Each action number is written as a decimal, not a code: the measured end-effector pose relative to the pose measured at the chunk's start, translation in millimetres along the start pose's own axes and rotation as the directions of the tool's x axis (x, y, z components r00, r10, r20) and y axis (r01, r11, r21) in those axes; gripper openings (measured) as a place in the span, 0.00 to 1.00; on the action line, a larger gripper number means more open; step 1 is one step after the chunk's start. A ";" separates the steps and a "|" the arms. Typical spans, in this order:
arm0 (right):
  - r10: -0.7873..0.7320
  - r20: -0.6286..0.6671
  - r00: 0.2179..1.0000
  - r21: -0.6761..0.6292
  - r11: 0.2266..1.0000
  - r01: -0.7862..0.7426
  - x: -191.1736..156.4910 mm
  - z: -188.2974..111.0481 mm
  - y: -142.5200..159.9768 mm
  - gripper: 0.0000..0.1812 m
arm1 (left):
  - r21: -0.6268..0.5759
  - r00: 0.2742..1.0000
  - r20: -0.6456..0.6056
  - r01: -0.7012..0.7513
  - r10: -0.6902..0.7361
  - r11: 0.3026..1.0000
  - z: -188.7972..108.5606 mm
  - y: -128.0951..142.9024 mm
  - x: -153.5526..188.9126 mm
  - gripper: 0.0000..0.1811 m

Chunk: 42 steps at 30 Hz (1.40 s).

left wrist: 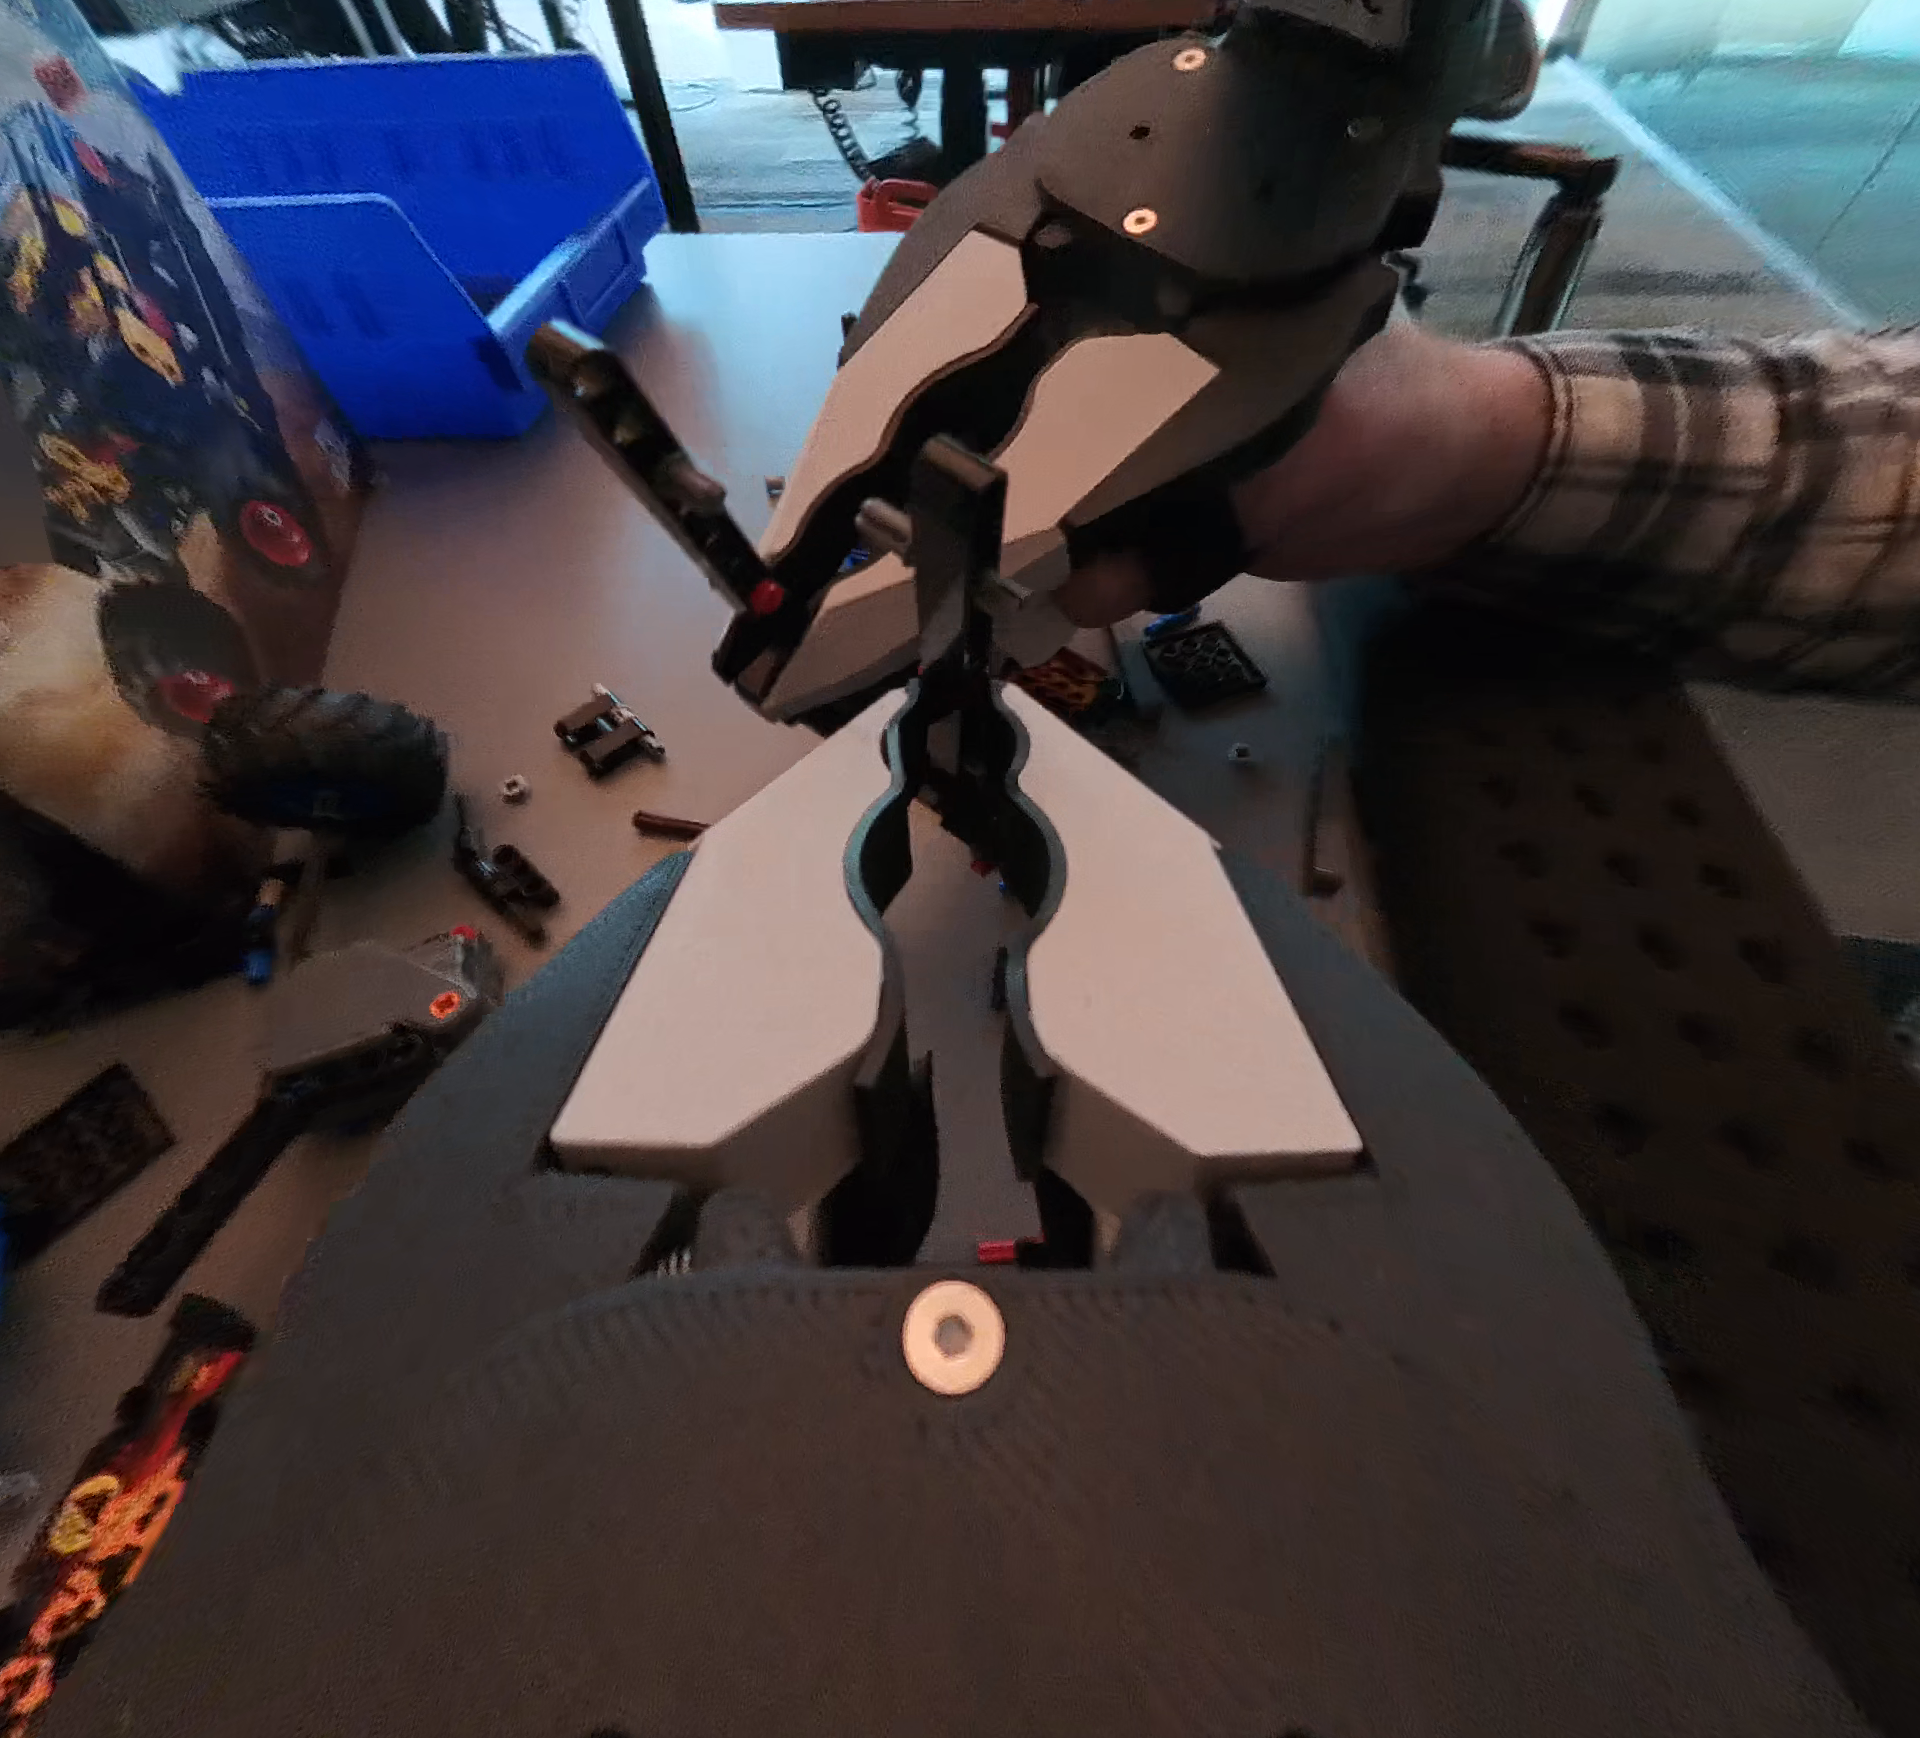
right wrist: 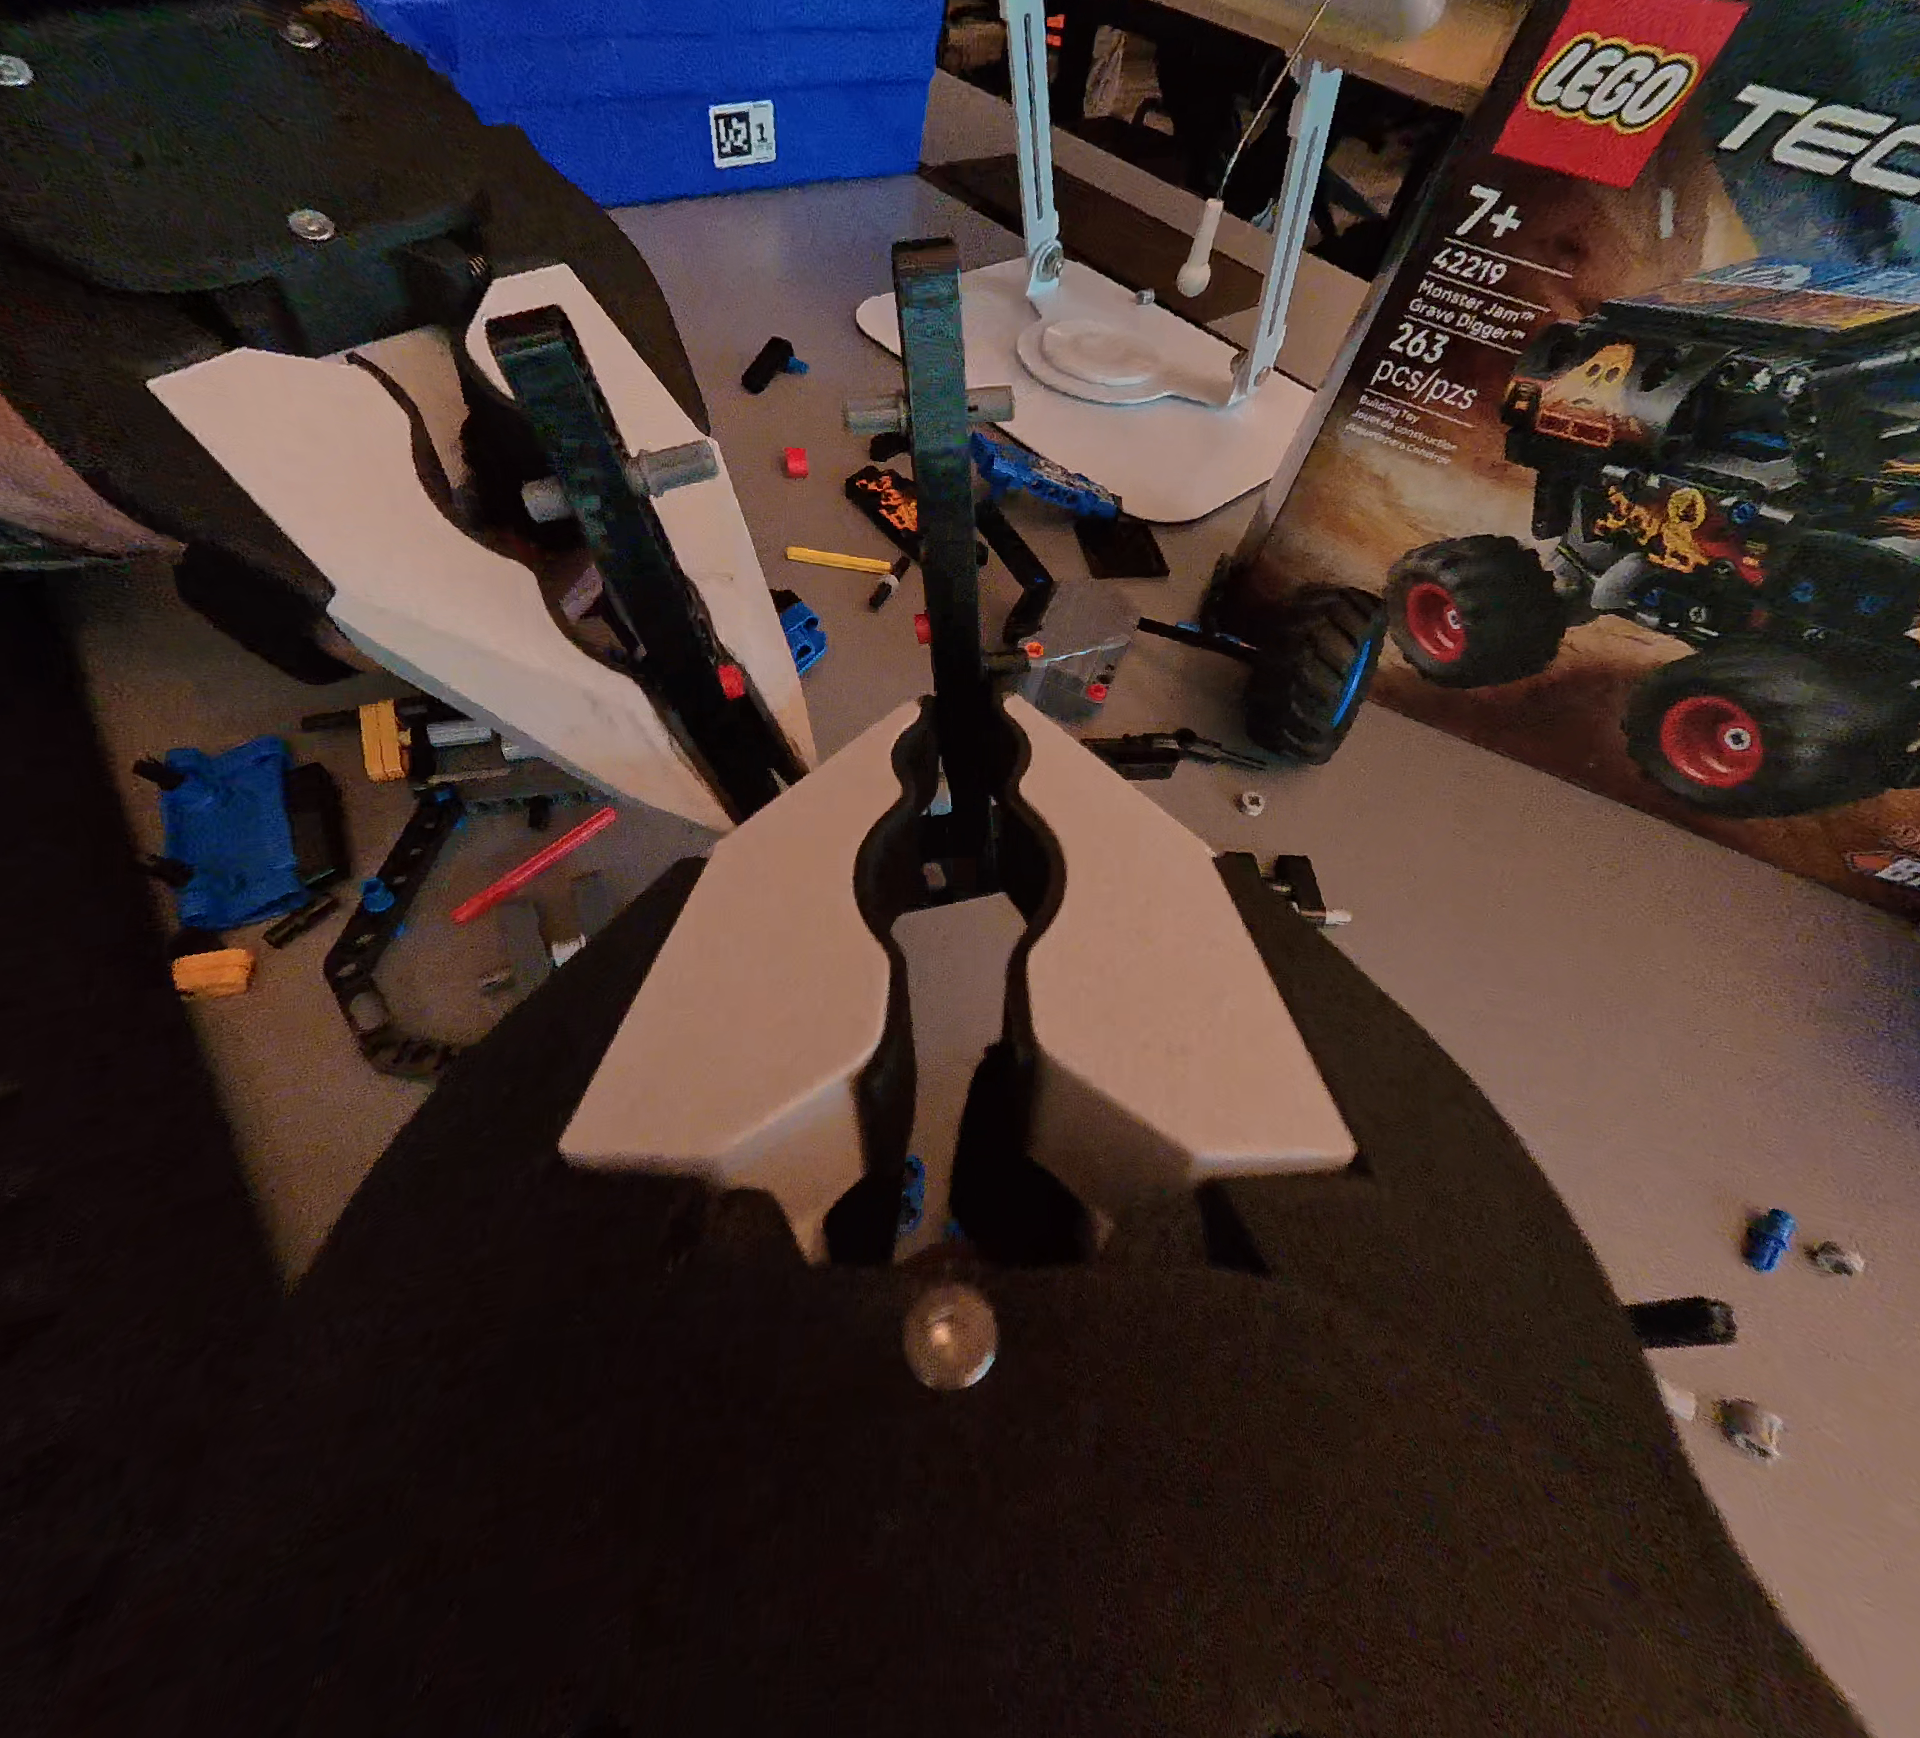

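In the left wrist view my left gripper is shut on a black beam that stands up from its tips, with a grey pin through it. The right gripper reaches in from the upper right, close above my tips. It is shut on a second black beam that carries a red pin. In the right wrist view my right gripper clamps its upright black beam. The left gripper with its own beam is just to the left. The two beams are close but apart.
A grey table carries several loose building parts. A blue bin stands at the back. A toy truck box, a black tyre and a white lamp base stand nearby. A hand in a plaid sleeve holds the right gripper.
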State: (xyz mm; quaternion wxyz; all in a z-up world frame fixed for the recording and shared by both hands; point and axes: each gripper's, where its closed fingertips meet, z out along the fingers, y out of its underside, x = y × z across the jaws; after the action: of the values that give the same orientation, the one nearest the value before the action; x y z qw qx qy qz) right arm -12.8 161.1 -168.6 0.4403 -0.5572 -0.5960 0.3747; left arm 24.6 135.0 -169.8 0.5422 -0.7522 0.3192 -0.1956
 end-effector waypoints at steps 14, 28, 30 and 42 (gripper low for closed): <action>0.082 0.039 0.996 -0.026 0.996 -0.081 1.2 5.3 6.2 0.03 | -0.063 0.978 0.029 -0.203 0.205 0.977 13.7 2.2 14.7 0.04; 0.358 0.126 0.925 -0.047 0.934 -0.355 10.8 6.4 20.9 0.03 | -0.258 0.829 0.121 -0.505 0.546 0.823 19.8 23.6 11.9 0.04; 0.357 0.126 0.926 -0.017 0.934 -0.358 12.7 2.0 18.2 0.03 | -0.256 0.819 0.131 -0.516 0.558 0.817 16.8 21.9 8.8 0.04; 0.118 0.063 0.991 0.084 0.989 -0.123 10.4 -14.9 -1.6 0.09 | -0.042 0.963 0.179 -0.195 0.199 0.980 -15.6 8.0 -30.3 0.03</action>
State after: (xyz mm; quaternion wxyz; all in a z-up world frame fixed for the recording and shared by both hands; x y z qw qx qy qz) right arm 0.8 170.6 -161.1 0.4234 -0.5614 -0.5567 0.4423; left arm -9.3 143.6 -170.5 0.5767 -0.7380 0.3440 -0.0672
